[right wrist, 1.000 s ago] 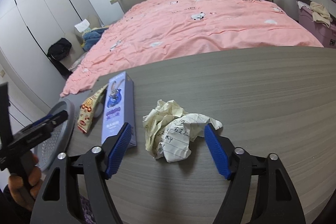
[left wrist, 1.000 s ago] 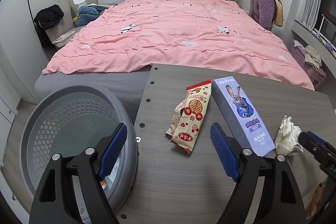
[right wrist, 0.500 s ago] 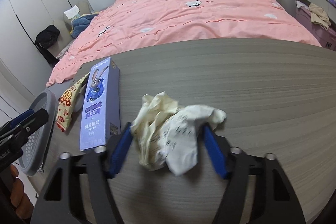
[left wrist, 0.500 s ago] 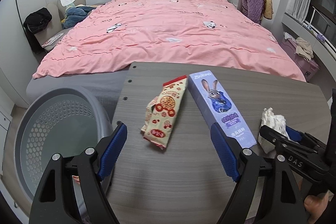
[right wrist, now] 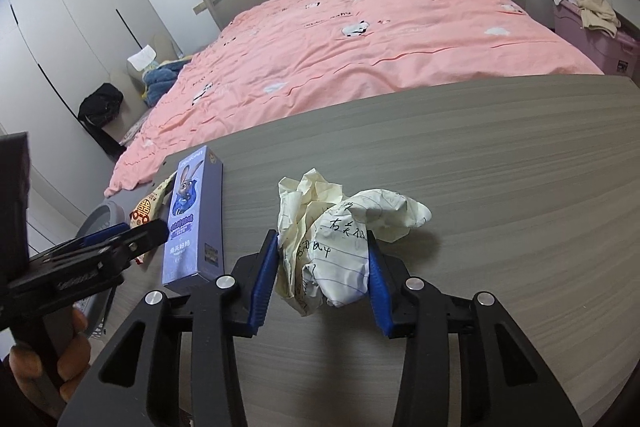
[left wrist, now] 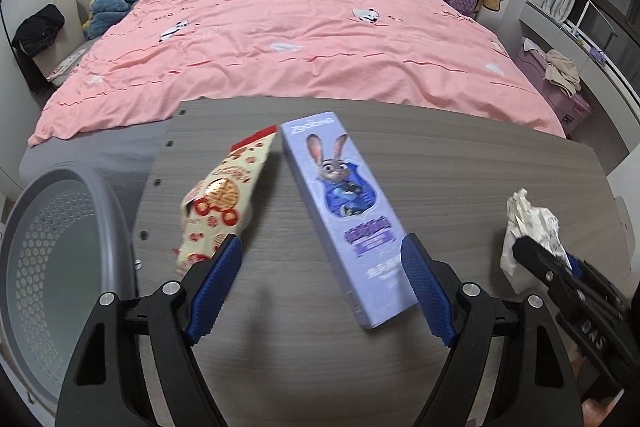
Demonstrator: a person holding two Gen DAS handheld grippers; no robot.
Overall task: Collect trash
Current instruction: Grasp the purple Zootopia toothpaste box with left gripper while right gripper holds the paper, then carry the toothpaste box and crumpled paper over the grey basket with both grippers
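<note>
Trash spread over a grey wood-grain table [right wrist: 500, 155], beside a perforated grey plastic bin [left wrist: 60, 267] at its left edge. Largest piece: long lilac cardboard box [left wrist: 340, 211] with a rabbit print, rigid and flat-sided, lying partly between the wide-open, empty jaws of the left gripper [left wrist: 320, 283]; likely to pivot or skate on the smooth top if pinched near one end. Next: glossy red-and-cream snack wrapper [left wrist: 218, 203], thin, slippery, partly overhanging the table edge, so easily nudged off. Smallest: crumpled lined paper [right wrist: 332, 243], soft and springy, between the closing jaws of the right gripper [right wrist: 322, 267], pads pressing its sides. Could squash, spring loose, or slip out once lifted.
</note>
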